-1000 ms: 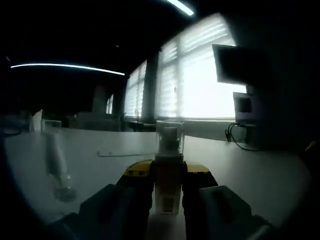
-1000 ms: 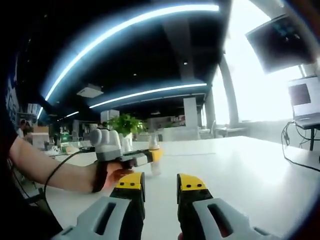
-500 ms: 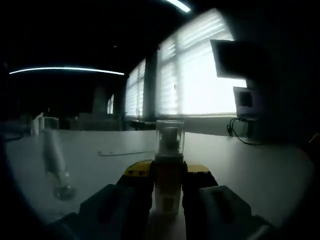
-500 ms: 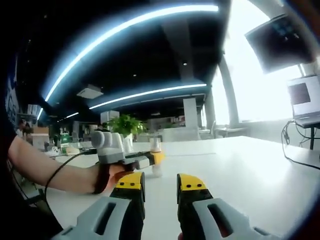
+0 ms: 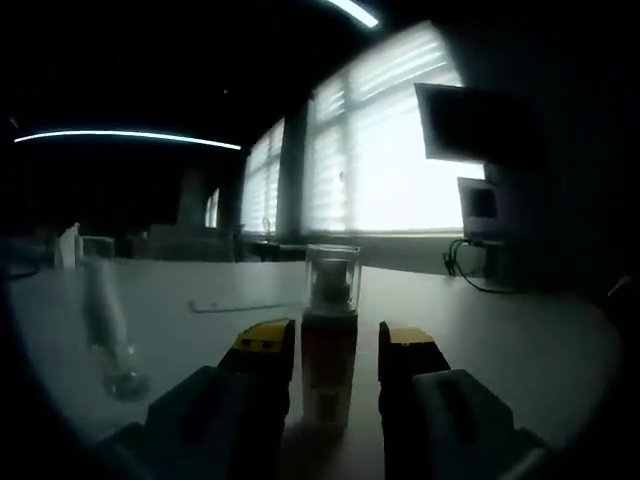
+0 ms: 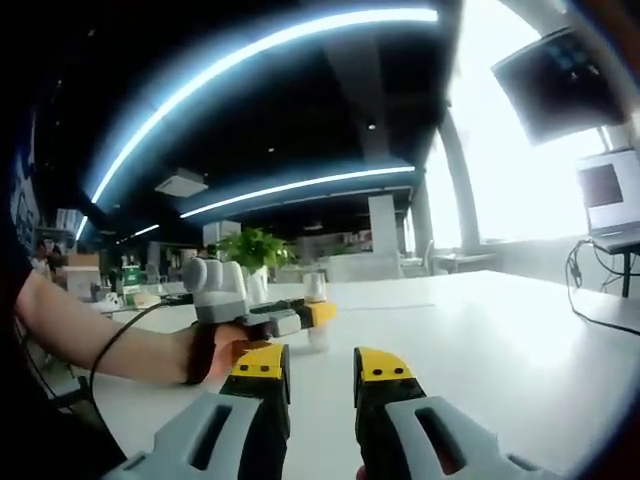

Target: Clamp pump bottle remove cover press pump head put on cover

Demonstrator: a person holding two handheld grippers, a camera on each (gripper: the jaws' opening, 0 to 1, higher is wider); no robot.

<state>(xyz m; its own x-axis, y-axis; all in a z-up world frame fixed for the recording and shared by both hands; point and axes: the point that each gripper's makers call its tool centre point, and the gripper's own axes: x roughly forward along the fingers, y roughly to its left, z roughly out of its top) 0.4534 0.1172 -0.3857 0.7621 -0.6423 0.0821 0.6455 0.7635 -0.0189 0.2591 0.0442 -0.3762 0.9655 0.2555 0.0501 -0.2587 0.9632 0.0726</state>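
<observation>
Left gripper jaws parted either side of small yellow pump bottle with clear cover, standing on white table. Right gripper empty, narrow gap, well back. Clamping step unfinished; next, close squarely on the bottle.

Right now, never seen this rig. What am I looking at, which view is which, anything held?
No robot arm: a person holds a two-jaw hand tool in each hand, each with a camera looking along its jaws. In the left gripper view, the left gripper stands open around a pump bottle with a clear cover, upright on the white table; gaps show on both sides, so nothing is held. In the right gripper view, the right gripper is open and empty, looking across at the person's hand and that bottle.
</observation>
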